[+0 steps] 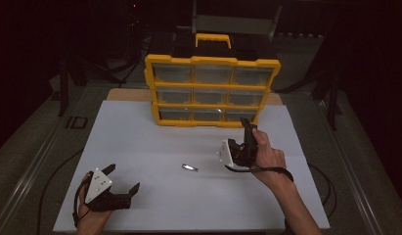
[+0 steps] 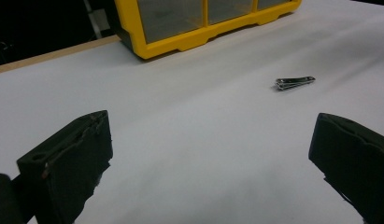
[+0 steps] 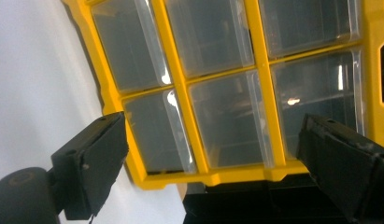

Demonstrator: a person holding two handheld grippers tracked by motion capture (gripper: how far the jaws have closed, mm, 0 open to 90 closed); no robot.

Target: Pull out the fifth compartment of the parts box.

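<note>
Two wide-open grippers, left (image 1: 124, 178) and right (image 1: 249, 133), flank a small shiny metal nail clipper (image 1: 189, 168) lying flat before the yellow clear-drawered plastic organiser (image 1: 211, 61); probably light, stiff, slippery, best pinched across its narrow sides

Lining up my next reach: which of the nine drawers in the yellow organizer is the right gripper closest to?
The bottom-right drawer. The right gripper, jaws open, sits just in front of that corner; the other drawers lie farther left or higher.
</note>
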